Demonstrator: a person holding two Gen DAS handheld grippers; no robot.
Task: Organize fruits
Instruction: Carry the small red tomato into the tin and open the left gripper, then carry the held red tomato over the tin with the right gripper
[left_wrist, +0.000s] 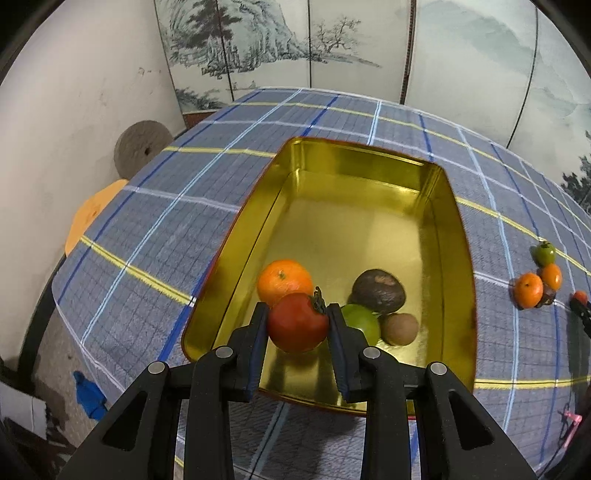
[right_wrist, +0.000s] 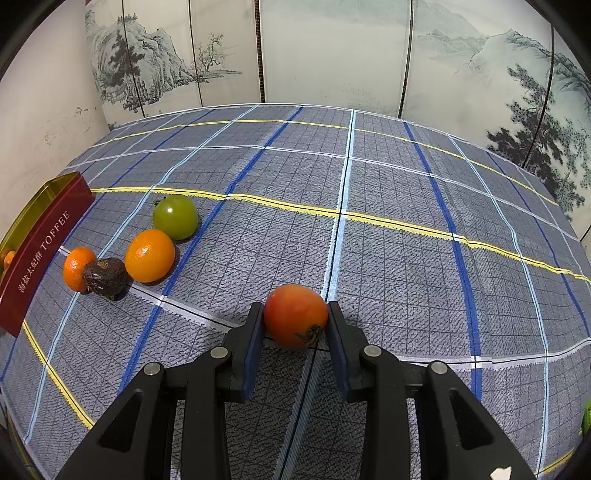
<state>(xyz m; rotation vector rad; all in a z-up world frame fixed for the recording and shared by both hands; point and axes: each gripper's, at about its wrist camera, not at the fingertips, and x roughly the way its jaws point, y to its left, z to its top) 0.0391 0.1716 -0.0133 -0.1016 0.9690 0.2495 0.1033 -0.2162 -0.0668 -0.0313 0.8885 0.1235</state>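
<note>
**Red tomatoes in both tongs, one poised over the tin**

Gold-lined and open, the toffee tin (left_wrist: 369, 229) already holds an orange (left_wrist: 284, 282), a green fruit (left_wrist: 364, 325), a dark brown one (left_wrist: 378, 290) and a small brown one (left_wrist: 399, 328). My left tongs (left_wrist: 297, 321) are clamped on a red tomato (left_wrist: 297, 322) above the tin's near end, so I judge the drop-off is the step in hand: lower it into a free spot beside the orange, then let go gently. My right tongs (right_wrist: 295, 317) grip an orange-red tomato (right_wrist: 295, 315) low over the counter (right_wrist: 406, 221); it needs carrying to the tin. Four fruits wait nearby.
</note>
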